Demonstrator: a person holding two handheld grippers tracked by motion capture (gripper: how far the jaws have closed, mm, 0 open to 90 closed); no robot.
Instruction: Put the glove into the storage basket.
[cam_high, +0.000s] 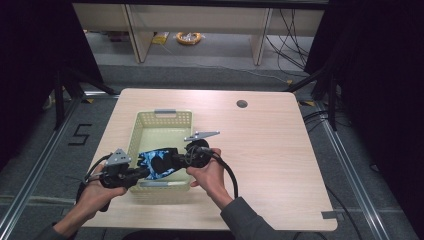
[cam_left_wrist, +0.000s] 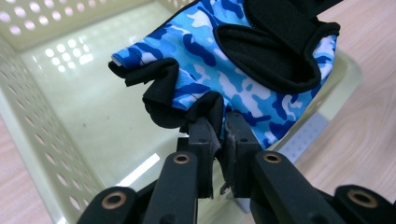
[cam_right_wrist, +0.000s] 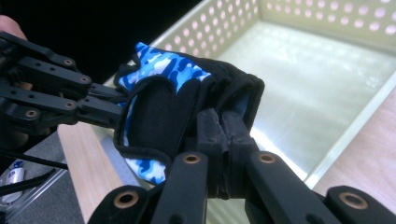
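Fingerless glove (cam_high: 156, 162), blue camouflage with black trim, held between both tongs over the near end of the pale basket (cam_high: 161, 118). Left tongs (cam_left_wrist: 219, 133) pinch a finger edge; right tongs (cam_right_wrist: 222, 126) pinch the black cuff. Risk: thin fabric could slip from either pinch, or snag on the rim. Light wooden desk (cam_high: 270, 150); grey floor, dark curtains, shelving behind.

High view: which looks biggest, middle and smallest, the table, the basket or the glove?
1. Table, biggest by far.
2. Basket, sitting on the table.
3. Glove, smallest, held over the basket by the left gripper and right gripper.
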